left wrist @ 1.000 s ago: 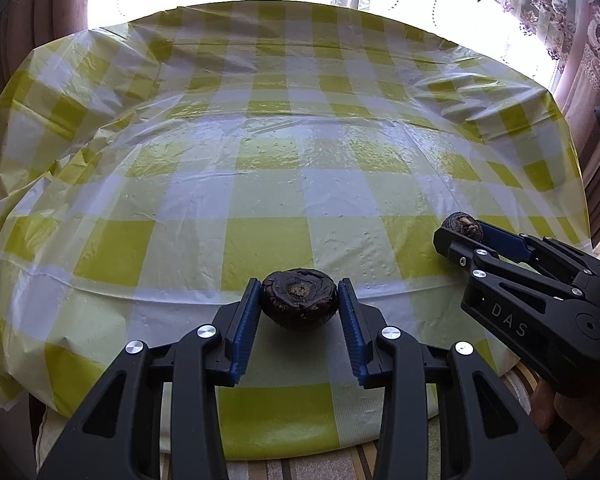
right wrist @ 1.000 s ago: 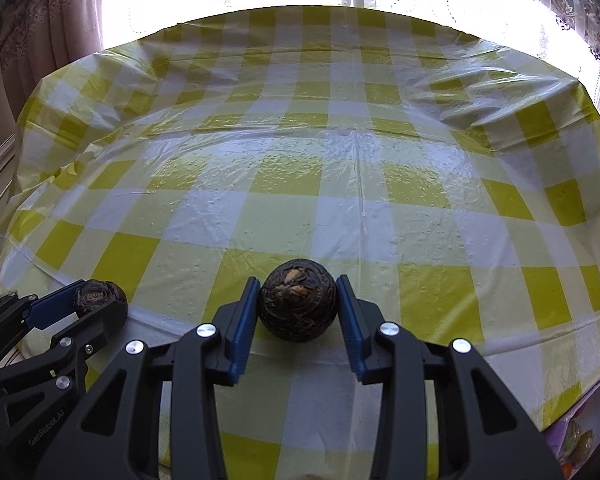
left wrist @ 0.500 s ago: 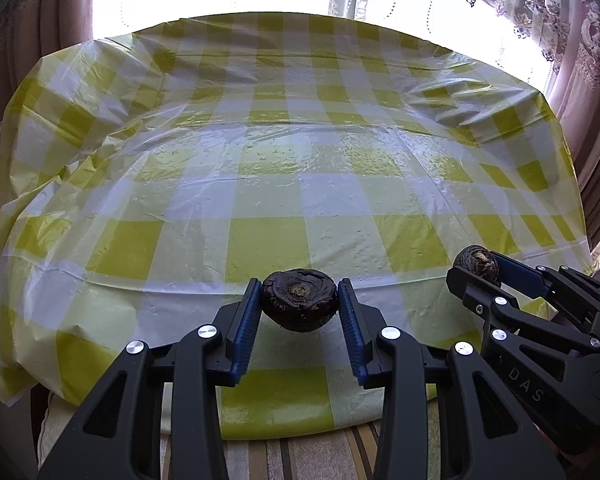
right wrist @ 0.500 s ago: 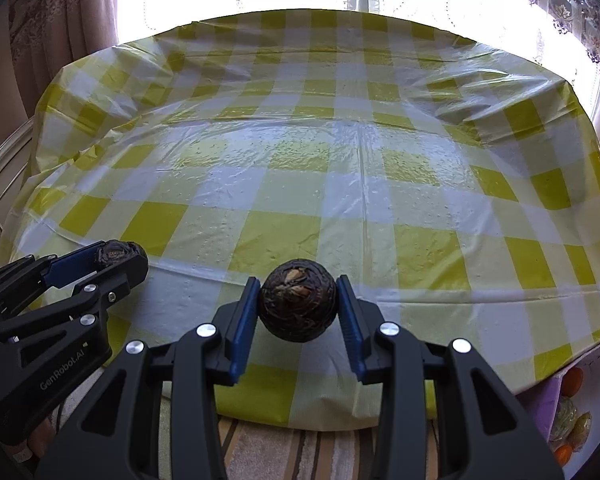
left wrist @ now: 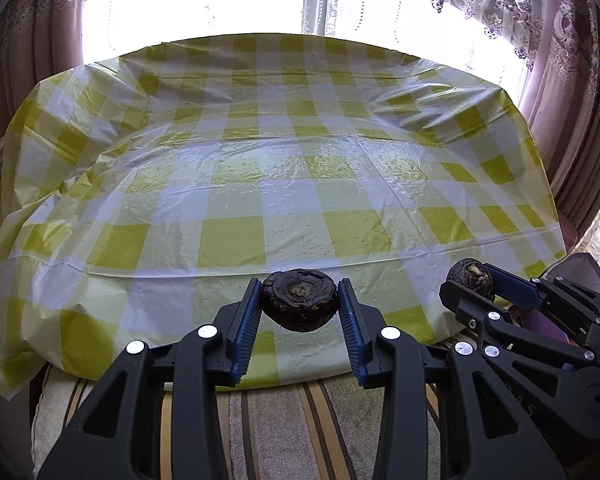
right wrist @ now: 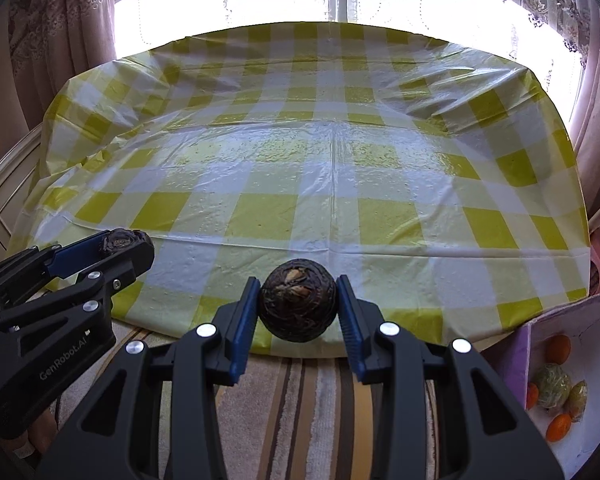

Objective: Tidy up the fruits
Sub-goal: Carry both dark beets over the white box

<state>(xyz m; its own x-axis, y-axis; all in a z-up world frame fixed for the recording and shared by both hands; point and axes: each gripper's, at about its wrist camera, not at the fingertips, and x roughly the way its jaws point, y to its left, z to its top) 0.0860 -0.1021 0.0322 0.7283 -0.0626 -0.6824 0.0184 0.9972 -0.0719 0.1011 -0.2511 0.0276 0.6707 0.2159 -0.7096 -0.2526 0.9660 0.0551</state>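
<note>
My left gripper [left wrist: 299,312] is shut on a dark, flattish water chestnut [left wrist: 299,305], held in the air over the table's near edge. My right gripper [right wrist: 298,312] is shut on a rounder dark water chestnut [right wrist: 298,306], also held in the air at the near edge. The right gripper also shows in the left wrist view [left wrist: 470,280] at the right with its chestnut [left wrist: 469,277]. The left gripper shows in the right wrist view [right wrist: 120,242] at the left with its chestnut [right wrist: 118,238].
A table with a yellow-and-white checked plastic cloth [left wrist: 284,184] fills the view ahead. A striped cushion [right wrist: 312,396] lies below the grippers. A pale purple box [right wrist: 560,380] at the lower right holds oranges [right wrist: 558,348] and greenish fruits [right wrist: 554,384]. Curtains and a bright window stand behind.
Both grippers have pulled back toward me and away from the table, each still holding its chestnut. The striped cushion and the box of fruit have come into view.
</note>
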